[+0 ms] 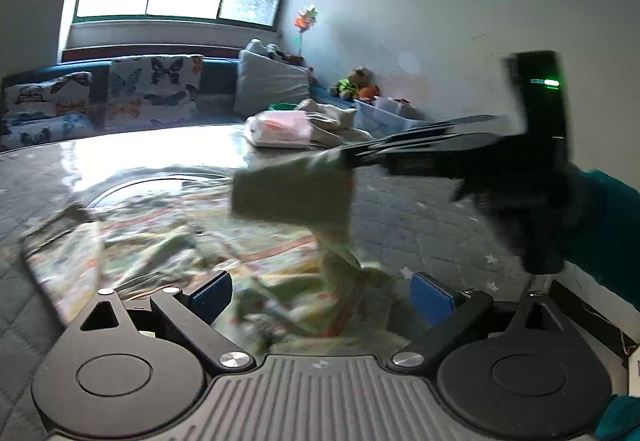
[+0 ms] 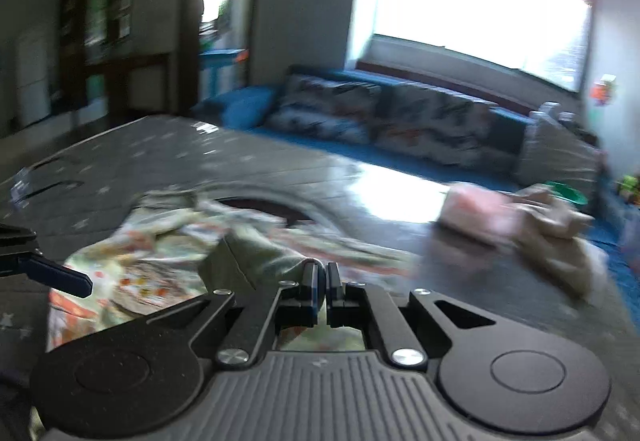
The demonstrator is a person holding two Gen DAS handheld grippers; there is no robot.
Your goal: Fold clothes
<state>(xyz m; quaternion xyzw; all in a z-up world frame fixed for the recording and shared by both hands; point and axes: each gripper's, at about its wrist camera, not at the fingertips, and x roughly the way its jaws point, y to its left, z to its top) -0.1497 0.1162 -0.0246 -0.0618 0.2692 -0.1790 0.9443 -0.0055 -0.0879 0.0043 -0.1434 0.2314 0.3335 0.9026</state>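
Garment [image 1: 168, 253]: thin printed cloth, soft, matt, crumpled where I see it.
Table cover [image 1: 420, 213] under the garment: quilted grey stuff, stitched in squares, glossy where window light hits it.
Left gripper [image 1: 322, 295]: matt black plastic arms, bright metal rivets, ribbed grey body; blue pads [image 1: 432, 295] look rubbery.
Folded pile [image 1: 280, 127] beyond the garment: pink and beige cloth, matt.
Cushions [image 1: 156, 89] further back: printed fabric.

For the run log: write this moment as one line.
task: fold clothes | left gripper: jaws open, empty | right gripper: jaws shut on printed garment, corner lifted | folded pile: far side
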